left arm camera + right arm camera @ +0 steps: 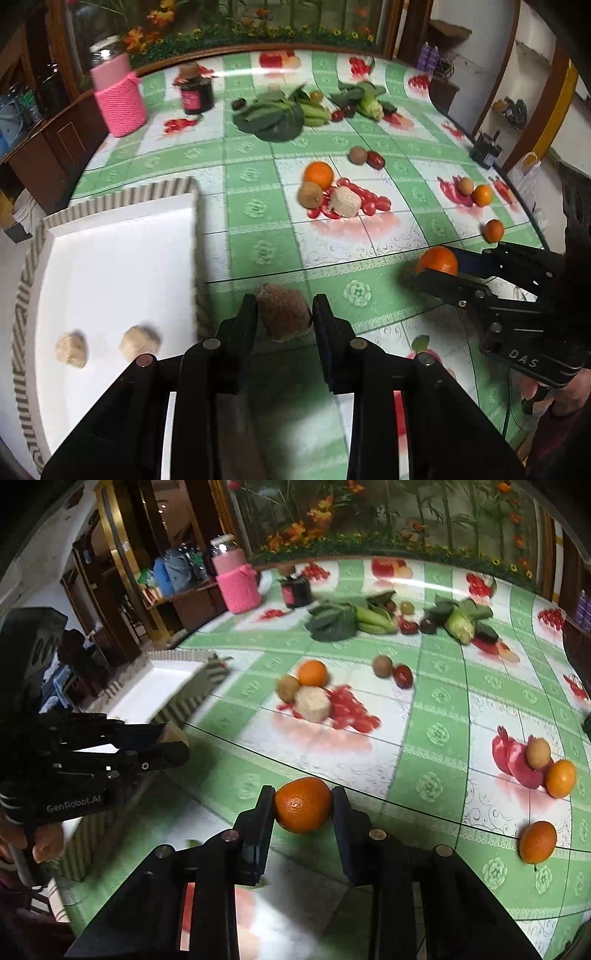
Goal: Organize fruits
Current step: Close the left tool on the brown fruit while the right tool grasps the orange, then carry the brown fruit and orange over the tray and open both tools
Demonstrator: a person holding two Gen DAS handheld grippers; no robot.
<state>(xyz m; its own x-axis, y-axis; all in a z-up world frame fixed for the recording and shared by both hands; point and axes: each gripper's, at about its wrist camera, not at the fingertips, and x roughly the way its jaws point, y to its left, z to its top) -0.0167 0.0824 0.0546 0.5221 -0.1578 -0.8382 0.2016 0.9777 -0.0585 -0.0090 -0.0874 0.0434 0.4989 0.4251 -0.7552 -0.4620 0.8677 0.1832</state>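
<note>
Orange fruit point(303, 805) sits tight between the jaws of the right gripper point(303, 806), low in the middle of its view. The left gripper point(284, 314) has its jaws squeezed on a brown fuzzy lump point(283, 312), just right of the white tray point(110, 258) at lower left. Both seem picked up. Next, each likely needs carrying over the tray, then letting go gently.
</note>
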